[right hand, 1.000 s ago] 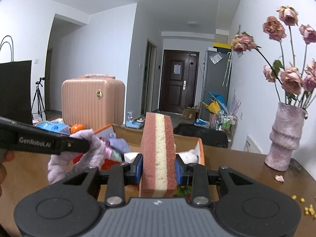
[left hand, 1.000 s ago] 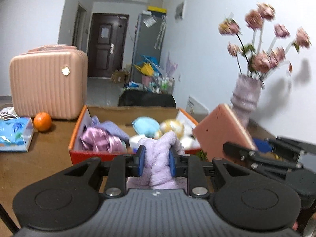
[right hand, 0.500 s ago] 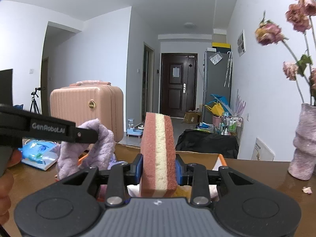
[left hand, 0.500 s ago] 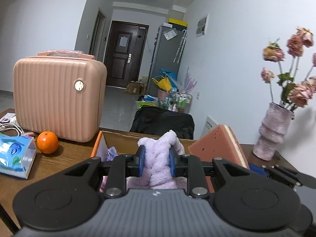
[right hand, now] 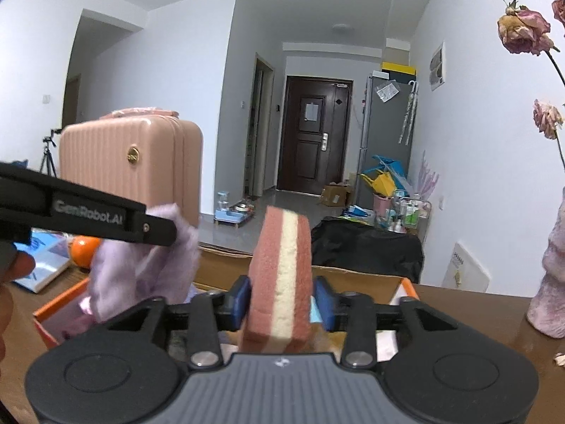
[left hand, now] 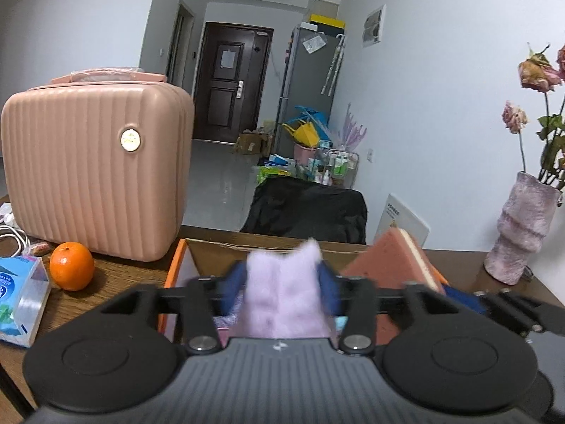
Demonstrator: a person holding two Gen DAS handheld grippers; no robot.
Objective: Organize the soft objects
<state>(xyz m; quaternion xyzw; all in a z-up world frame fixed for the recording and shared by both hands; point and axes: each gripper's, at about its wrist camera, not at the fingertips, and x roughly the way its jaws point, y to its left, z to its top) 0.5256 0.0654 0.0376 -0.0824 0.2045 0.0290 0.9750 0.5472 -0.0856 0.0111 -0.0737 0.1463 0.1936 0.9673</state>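
Both grippers have just been opening over the orange box [left hand: 176,265]. The left gripper [left hand: 284,291] has a fluffy purple cloth [left hand: 286,304] loose between its jaws. The right gripper [right hand: 280,298] lets go of a squishy, light sponge [right hand: 280,282]; its flat sides are best to pinch.

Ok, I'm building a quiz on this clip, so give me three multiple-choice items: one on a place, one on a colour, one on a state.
1. The orange lies: A in a bowl; B on the table by the pink suitcase; C on a shelf.
2. The sponge has a middle layer that is: A cream; B blue; C black.
3. The hallway door is: A wide open; B missing; C closed.
Answers: B, it sits beside the suitcase; A, a cream stripe runs between reddish layers; C, it fills its frame.
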